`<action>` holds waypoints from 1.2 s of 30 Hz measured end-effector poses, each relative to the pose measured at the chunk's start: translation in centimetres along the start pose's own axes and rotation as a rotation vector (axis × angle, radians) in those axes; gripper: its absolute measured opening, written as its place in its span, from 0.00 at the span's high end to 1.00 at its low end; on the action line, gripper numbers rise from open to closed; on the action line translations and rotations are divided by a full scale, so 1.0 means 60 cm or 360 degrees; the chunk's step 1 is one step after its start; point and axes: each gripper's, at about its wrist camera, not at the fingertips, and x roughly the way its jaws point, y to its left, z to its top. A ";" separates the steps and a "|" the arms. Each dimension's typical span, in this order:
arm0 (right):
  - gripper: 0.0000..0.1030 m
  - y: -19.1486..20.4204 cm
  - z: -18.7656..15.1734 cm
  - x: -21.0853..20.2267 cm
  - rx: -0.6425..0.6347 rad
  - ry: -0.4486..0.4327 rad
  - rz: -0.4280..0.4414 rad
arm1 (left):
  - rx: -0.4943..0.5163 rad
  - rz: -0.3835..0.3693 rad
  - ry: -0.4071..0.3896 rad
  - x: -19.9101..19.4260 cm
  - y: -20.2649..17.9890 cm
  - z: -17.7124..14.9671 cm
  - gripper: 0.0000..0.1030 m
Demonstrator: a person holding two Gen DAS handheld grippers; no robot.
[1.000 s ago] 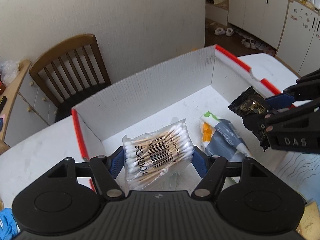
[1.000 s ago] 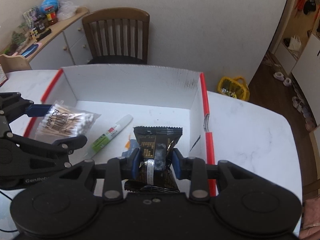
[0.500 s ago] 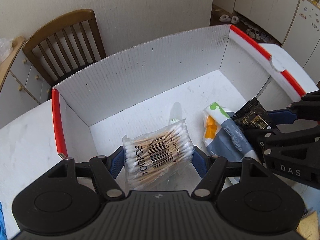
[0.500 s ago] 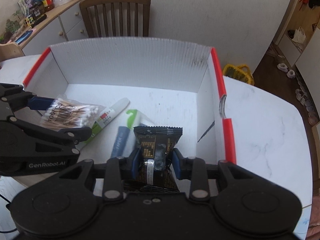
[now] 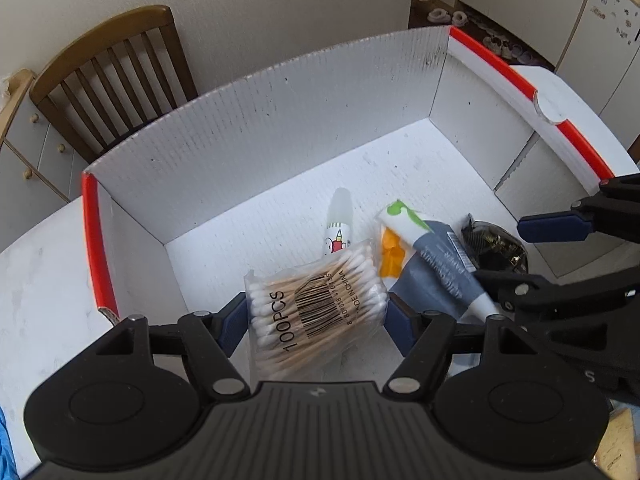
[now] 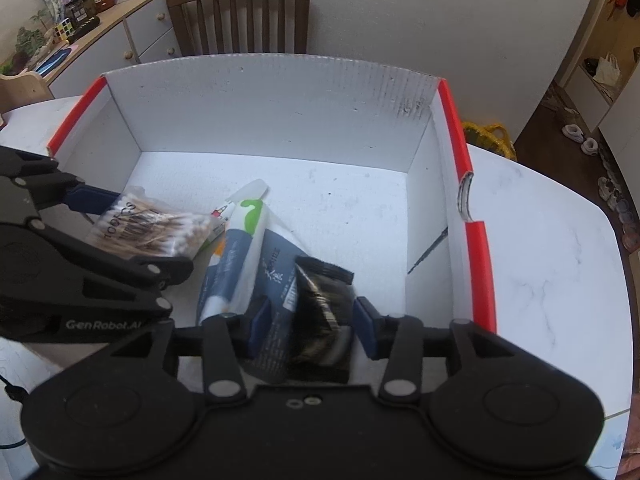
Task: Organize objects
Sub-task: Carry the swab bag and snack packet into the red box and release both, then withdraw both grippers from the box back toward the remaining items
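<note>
My left gripper (image 5: 316, 314) has its fingers (image 5: 234, 318) closed against both sides of the bag of cotton swabs (image 5: 316, 304), holding it low over the near left part of the white box (image 5: 280, 120), whose side rims are red. My right gripper (image 6: 306, 320) has its fingers (image 6: 366, 316) spread wider than the black snack packet (image 6: 320, 312) between them; the packet is blurred and I cannot tell whether either finger touches it. It sits at the near right of the box floor, over the edge of a grey pouch (image 6: 276, 272). A blue-and-white tube with a green mark (image 6: 236, 256) lies across that pouch, and a small white tube (image 5: 339, 224) lies just beyond the swabs. The box stands on a white marble tabletop (image 6: 548, 260), with a wooden chair (image 6: 240, 16) behind its far wall.
</note>
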 end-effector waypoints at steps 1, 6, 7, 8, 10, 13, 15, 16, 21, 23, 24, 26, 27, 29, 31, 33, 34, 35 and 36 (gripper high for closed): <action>0.52 0.001 -0.001 -0.003 -0.0004 -0.0002 -0.0001 | 0.0004 0.0006 -0.0013 -0.002 -0.001 0.000 0.31; 0.38 0.000 -0.008 -0.025 -0.0008 -0.0049 0.0028 | -0.0031 0.0030 -0.0073 -0.020 0.004 -0.005 0.31; 0.34 0.000 -0.009 -0.030 -0.0008 -0.0063 0.0025 | -0.0040 0.0026 -0.0086 -0.025 0.005 -0.005 0.30; 0.32 -0.002 -0.011 -0.036 -0.0005 -0.0074 0.0028 | -0.0047 0.0024 -0.0096 -0.030 0.006 -0.006 0.30; 0.29 -0.005 -0.015 -0.047 0.0006 -0.0091 0.0040 | -0.0065 0.0014 -0.0119 -0.040 0.007 -0.008 0.29; 0.28 -0.008 -0.019 -0.062 0.0019 -0.0111 0.0049 | -0.0081 0.0000 -0.0153 -0.056 0.006 -0.012 0.28; 0.27 -0.008 -0.022 -0.073 0.0018 -0.0130 0.0053 | -0.0086 0.0002 -0.0171 -0.066 0.003 -0.015 0.26; 0.27 -0.007 -0.023 -0.078 0.0016 -0.0140 0.0053 | -0.0087 0.0005 -0.0181 -0.071 0.002 -0.017 0.24; 0.23 -0.010 -0.031 -0.108 0.0021 -0.0181 0.0057 | -0.0097 0.0012 -0.0221 -0.095 -0.006 -0.023 0.21; 0.23 -0.011 -0.033 -0.117 0.0038 -0.0192 0.0059 | -0.0105 0.0017 -0.0233 -0.104 -0.009 -0.026 0.21; 0.23 -0.011 -0.034 -0.122 0.0043 -0.0203 0.0065 | -0.0111 0.0018 -0.0240 -0.110 -0.010 -0.028 0.21; 0.21 -0.011 -0.040 -0.133 0.0033 -0.0220 0.0076 | -0.0119 0.0018 -0.0255 -0.122 -0.013 -0.032 0.21; 0.20 -0.009 -0.044 -0.140 0.0024 -0.0227 0.0073 | -0.0120 0.0020 -0.0260 -0.128 -0.016 -0.034 0.20; 0.19 -0.010 -0.051 -0.154 0.0013 -0.0239 0.0076 | -0.0120 0.0020 -0.0274 -0.140 -0.022 -0.039 0.19; 0.18 -0.012 -0.059 -0.168 0.0017 -0.0256 0.0090 | -0.0113 0.0023 -0.0288 -0.152 -0.030 -0.046 0.19; 0.17 -0.014 -0.068 -0.182 0.0015 -0.0272 0.0100 | -0.0106 0.0030 -0.0299 -0.164 -0.038 -0.054 0.19; 0.17 -0.015 -0.073 -0.189 0.0010 -0.0280 0.0104 | -0.0102 0.0031 -0.0305 -0.169 -0.042 -0.059 0.18; 0.16 -0.016 -0.079 -0.195 0.0006 -0.0287 0.0105 | -0.0100 0.0033 -0.0311 -0.175 -0.047 -0.064 0.18; 0.15 -0.017 -0.085 -0.202 0.0004 -0.0294 0.0108 | -0.0101 0.0032 -0.0316 -0.181 -0.051 -0.069 0.16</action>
